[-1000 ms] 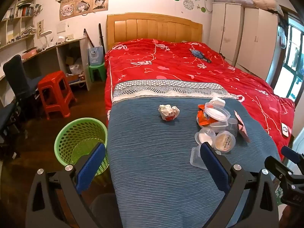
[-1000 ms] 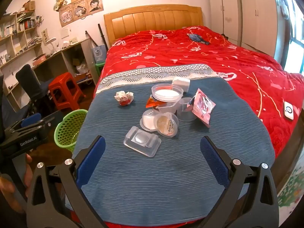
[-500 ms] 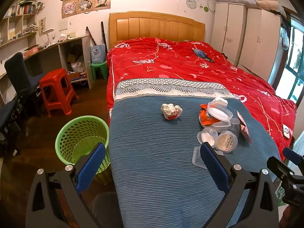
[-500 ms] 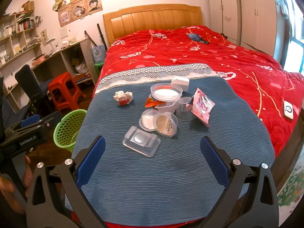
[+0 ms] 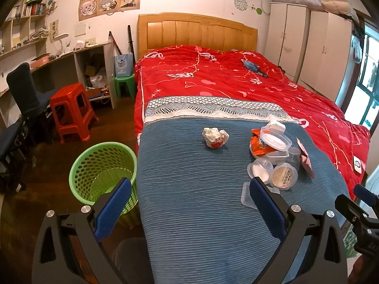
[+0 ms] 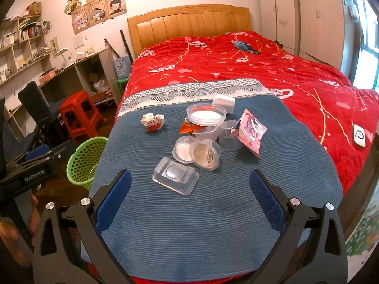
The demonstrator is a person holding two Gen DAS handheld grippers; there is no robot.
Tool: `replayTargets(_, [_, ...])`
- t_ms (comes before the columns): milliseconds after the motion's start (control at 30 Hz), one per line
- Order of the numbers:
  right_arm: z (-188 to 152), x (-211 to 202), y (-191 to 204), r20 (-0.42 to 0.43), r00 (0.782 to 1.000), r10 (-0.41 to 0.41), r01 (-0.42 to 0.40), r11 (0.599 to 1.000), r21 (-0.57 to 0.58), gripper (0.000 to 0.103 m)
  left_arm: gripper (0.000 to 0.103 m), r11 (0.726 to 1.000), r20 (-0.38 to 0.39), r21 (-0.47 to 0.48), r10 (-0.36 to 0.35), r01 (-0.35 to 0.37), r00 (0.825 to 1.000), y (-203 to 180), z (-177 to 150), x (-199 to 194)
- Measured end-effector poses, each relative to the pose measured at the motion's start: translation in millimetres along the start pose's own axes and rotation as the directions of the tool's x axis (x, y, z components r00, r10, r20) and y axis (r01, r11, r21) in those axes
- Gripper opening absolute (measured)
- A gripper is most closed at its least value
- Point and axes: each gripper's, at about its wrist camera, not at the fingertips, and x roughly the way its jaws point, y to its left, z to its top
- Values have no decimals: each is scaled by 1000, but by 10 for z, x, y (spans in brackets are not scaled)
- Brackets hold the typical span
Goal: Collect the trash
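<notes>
While the left gripper (image 5: 189, 203) hovers over the near end of the blue blanket (image 5: 194, 189), its fingers are spread wide and hold nothing. A crumpled paper wrapper (image 5: 215, 137) lies alone toward the far middle of the blanket, and a cluster of plastic cups, lids and an orange packet (image 5: 258, 144) sits to the right. On the floor to the left, just beside the bed, stands the green mesh wastebasket (image 5: 99, 165); what shows of its inside looks empty.

From the right wrist view, the right gripper (image 6: 189, 194) is likewise spread and empty, near the blanket's edge. A clear plastic tray (image 6: 175, 178) lies nearest it, then two round lidded cups (image 6: 205, 158), a larger tub (image 6: 205, 116), a pink sachet (image 6: 251, 131) and a white wad (image 6: 223, 103) farther off. By my reading collection has not begun: every piece lies on the bed.
</notes>
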Motion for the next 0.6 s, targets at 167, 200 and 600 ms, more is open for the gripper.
replayTargets(167, [2,-3,-7,-1,1000,0,0,1000,3,98,97,1000,-1,-2,-1,1,1000,13,-8,6])
replayTargets(200, [3,-10,-16,-1,1000,1,-1,1000,3,98,97,1000,-2,-2,0,0,1000,11,-6,7])
replayTargets(600, [1,6,-24,-3,1000,1,-1,1000,4,98,97,1000,-7,-9,3,-3,1000,45,-34,36])
